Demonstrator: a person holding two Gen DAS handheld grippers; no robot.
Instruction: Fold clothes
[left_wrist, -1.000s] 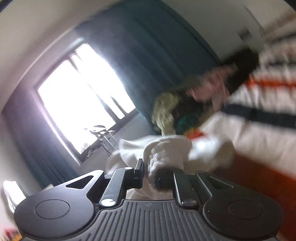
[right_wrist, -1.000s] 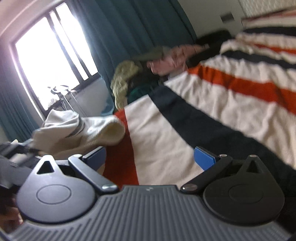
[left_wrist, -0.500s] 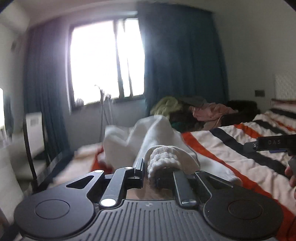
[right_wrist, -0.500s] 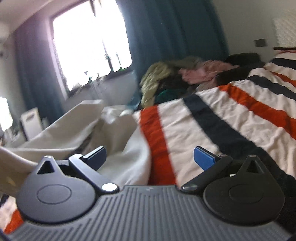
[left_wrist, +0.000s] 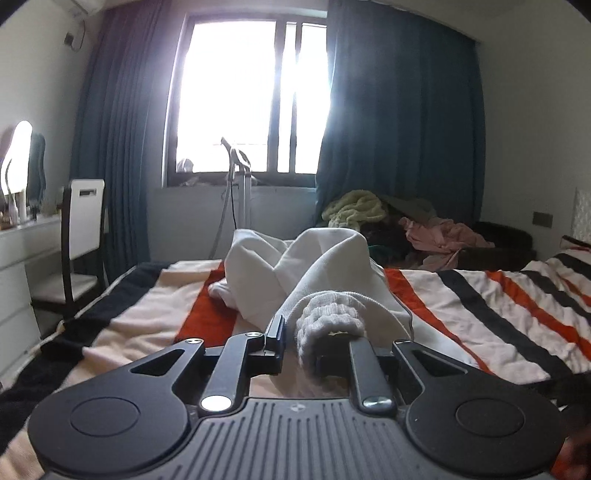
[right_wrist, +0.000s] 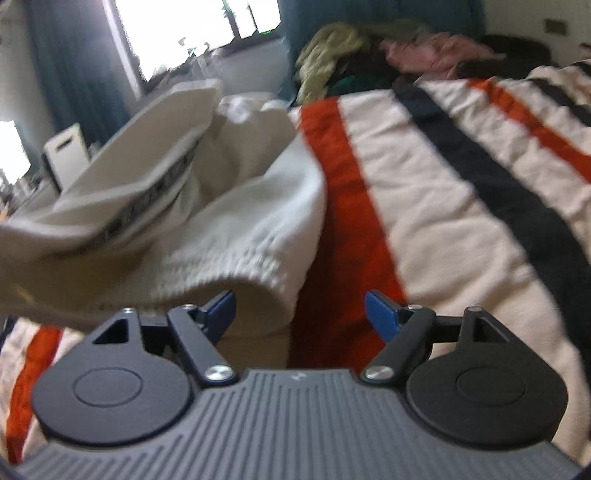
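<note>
A white sweater (left_wrist: 325, 273) is seen lying bunched on a striped bedspread (left_wrist: 480, 306), its ribbed cuff (left_wrist: 328, 325) pinched in the closed left gripper (left_wrist: 306, 338). The right gripper (right_wrist: 300, 308) is held wide open and empty just at the second cuff (right_wrist: 236, 273). That cuff would best be clamped squarely before the sweater is lifted and spread flat. A heap of clothes (left_wrist: 388, 218) is left beyond.

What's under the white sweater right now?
The white sweater lies on the striped blanket; orange and cream stripes show around it. The left tool grips its ribbed cuff. Anything beneath the bunched fabric is hidden.
</note>
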